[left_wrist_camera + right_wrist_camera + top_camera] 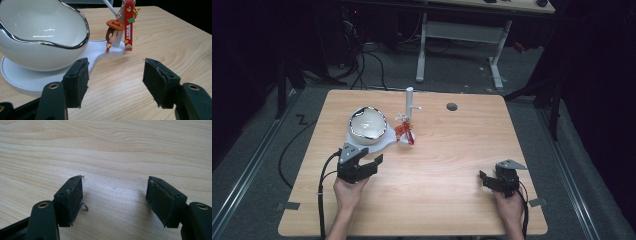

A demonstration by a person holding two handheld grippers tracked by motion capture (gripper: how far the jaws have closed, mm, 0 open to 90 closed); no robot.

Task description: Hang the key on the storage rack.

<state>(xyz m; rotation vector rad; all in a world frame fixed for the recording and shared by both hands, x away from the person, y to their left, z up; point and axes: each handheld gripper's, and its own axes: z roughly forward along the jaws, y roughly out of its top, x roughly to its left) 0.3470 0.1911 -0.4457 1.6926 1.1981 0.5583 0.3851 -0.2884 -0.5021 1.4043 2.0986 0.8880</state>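
Fingers [77, 82] of both grippers stand wide and empty; left gripper [116, 83] faces the keychain [128, 27] beside the bowl [42, 32], likely about to reach and grasp it.

Tabletop [447, 165], light wood, with a round hole [452, 106] near its far edge. White bowl [368, 125] with a dark rim sits on a flat white base [384, 142], left of centre. Just right of the bowl a white post [409, 102] stands upright on the same base; a red-orange charm [404, 132] hangs at its foot. Left tool [362, 161] lies near the base, jaws apart, hand [349, 190] behind it. Right tool [492, 180] rests well apart at the near right, jaw spread unclear. A second table [492, 5] stands beyond.
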